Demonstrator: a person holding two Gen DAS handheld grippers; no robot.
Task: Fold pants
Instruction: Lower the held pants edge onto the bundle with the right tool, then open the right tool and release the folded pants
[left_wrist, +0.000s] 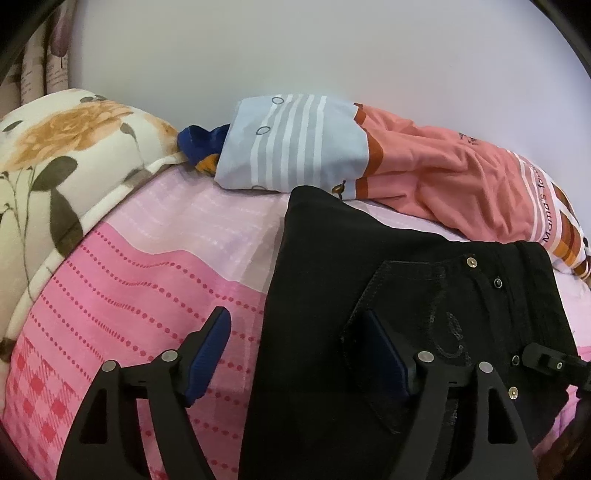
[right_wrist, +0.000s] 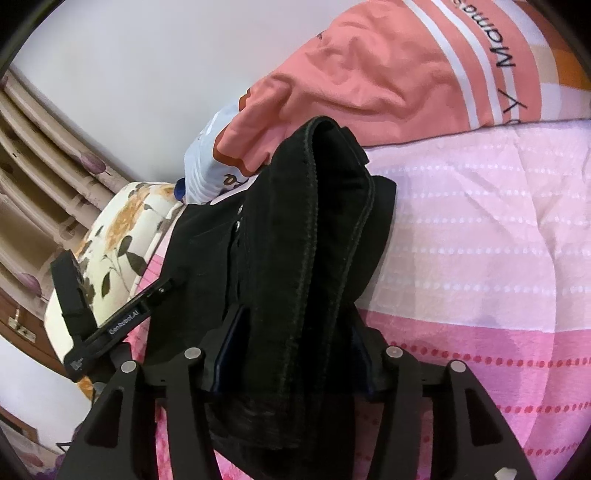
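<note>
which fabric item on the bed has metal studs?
The black pants, lying nearest the left gripper. The salmon shirt and floral quilt show only print.

So the black pants (left_wrist: 388, 266) are folded into a thick bundle lying on the pink bedspread (left_wrist: 129, 280), back pocket and metal rivets facing up. Far edge sits right against the peach pillow (left_wrist: 443, 184). In the right wrist view a stitched fold of them humps up.

Left tool (left_wrist: 301, 354): matte black linkage arms, round silver pivot pins, ribbed blue pads (left_wrist: 210, 354). Right tool (right_wrist: 291, 354): same black arms and silver pins; side bar lettered "GenRobot.AI" in white.
</note>
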